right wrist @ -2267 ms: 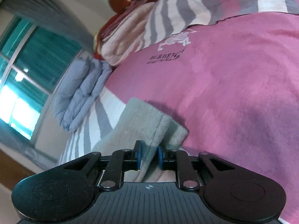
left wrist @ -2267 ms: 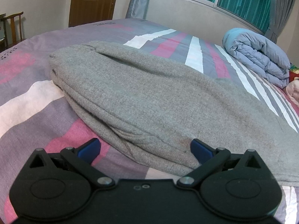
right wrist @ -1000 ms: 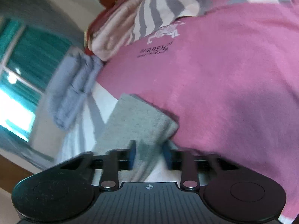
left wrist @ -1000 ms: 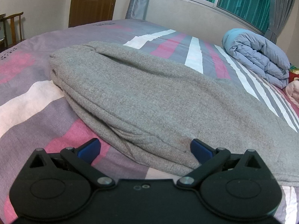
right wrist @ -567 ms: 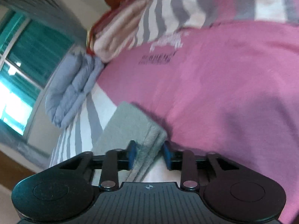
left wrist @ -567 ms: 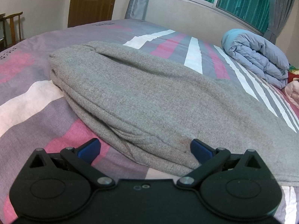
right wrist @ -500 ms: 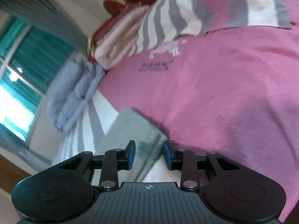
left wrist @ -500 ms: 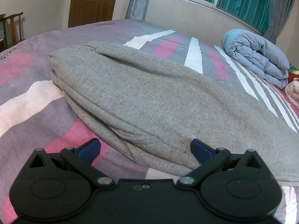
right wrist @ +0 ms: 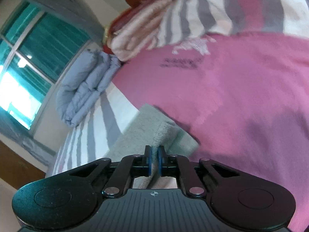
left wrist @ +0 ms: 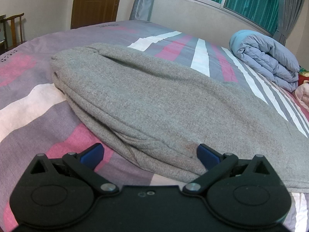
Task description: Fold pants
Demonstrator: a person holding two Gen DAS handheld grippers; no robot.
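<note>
The left wrist view sits low and close over the near edge of the bed (left wrist: pixel 38 100), looking level across it toward the window wall. The right wrist view is rolled sideways, nearer the mattress, facing the pillow end. Both show the grey pants (left wrist: pixel 164 104) (right wrist: pixel 143 127) and the folded blue duvet (left wrist: pixel 266 58) (right wrist: pixel 85 89).
</note>
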